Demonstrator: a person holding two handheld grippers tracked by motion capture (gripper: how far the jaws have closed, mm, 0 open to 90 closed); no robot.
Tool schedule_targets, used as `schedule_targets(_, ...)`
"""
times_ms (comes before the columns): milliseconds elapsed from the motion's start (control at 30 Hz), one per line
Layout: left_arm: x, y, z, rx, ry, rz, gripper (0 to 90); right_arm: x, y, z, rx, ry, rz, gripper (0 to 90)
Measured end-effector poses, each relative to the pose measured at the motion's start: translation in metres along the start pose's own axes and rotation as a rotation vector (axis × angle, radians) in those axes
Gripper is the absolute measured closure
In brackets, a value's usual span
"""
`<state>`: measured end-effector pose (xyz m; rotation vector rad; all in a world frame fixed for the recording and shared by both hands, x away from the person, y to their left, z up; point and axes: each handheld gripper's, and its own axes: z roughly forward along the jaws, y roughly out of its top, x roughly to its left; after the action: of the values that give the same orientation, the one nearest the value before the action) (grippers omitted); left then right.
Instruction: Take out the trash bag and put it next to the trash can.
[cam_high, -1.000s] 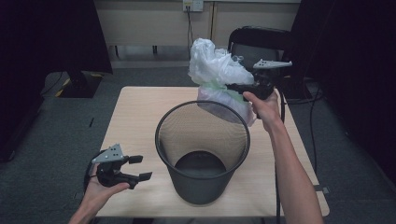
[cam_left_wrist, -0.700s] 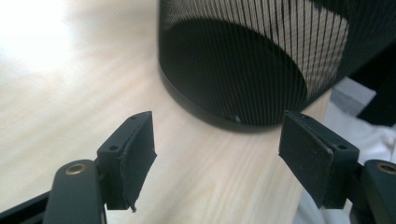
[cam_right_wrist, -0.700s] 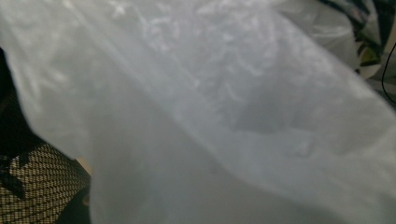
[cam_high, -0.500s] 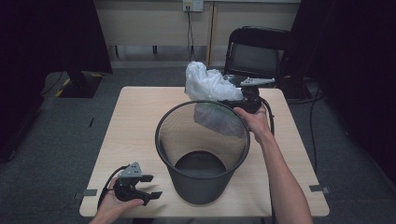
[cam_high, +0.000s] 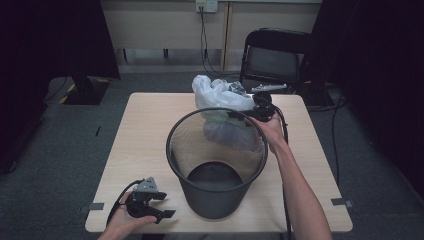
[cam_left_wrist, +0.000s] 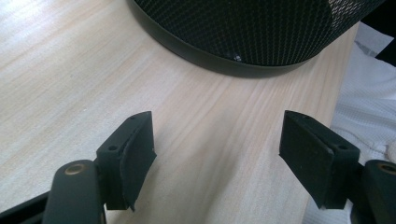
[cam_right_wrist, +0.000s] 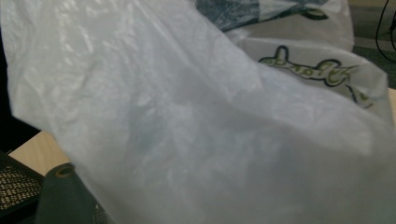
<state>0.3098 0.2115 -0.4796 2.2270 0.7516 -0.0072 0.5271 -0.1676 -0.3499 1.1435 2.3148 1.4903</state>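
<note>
**Plastic bag sags at the bin's far rim as the right jaws let go**

In the right gripper view, the crumpled translucent white plastic bag (cam_right_wrist: 196, 121) drapes straight across the lens, so that hand-held gripper's own jaws are hidden; only a dark stub shows at the lower left. The printed lettering on the bag is too creased to read. In the high view the right hand-held gripper (cam_high: 250, 114) sits at the far rim of the black wire-mesh wastebasket (cam_high: 216, 165), its tips buried in the bag (cam_high: 220, 95), so whether the plastic lies between the pads cannot be told. Its jaws have just been opening. The bag's lower part hangs behind the mesh, blurred by it.

The left hand-held gripper (cam_high: 162, 205) rests low on the pale wooden desk (cam_high: 145, 130) near its front left corner, jaws wide with nothing between them; its own view shows bare desk (cam_left_wrist: 70, 70), the wastebasket's base (cam_left_wrist: 243, 42) cut off at the top, and white cloth at the right edge.

Against a second ago, the bag was held well above the rim and has come down to it. The left hand was raised and has sunk to the desk.
</note>
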Motion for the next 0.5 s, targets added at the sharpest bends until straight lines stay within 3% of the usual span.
schedule_targets(133, 0.0012, -0.0004, 0.0004, 0.012, 0.007, -0.005, 26.0, -0.0002, 0.0019, -0.0033, 0.015, 0.011, -0.007, 16.3)
schedule_targets(267, 0.0026, -0.0013, 0.001, 0.013, 0.008, -0.014, 26.0, 0.0009, 0.003, -0.0069, 0.019, 0.014, -0.008, 17.2)
schedule_targets(500, 0.0028, -0.0013, 0.0019, 0.021, 0.006, -0.019, 26.1, 0.0048, 0.0028, -0.0048, 0.053, 0.023, -0.067, 75.0)
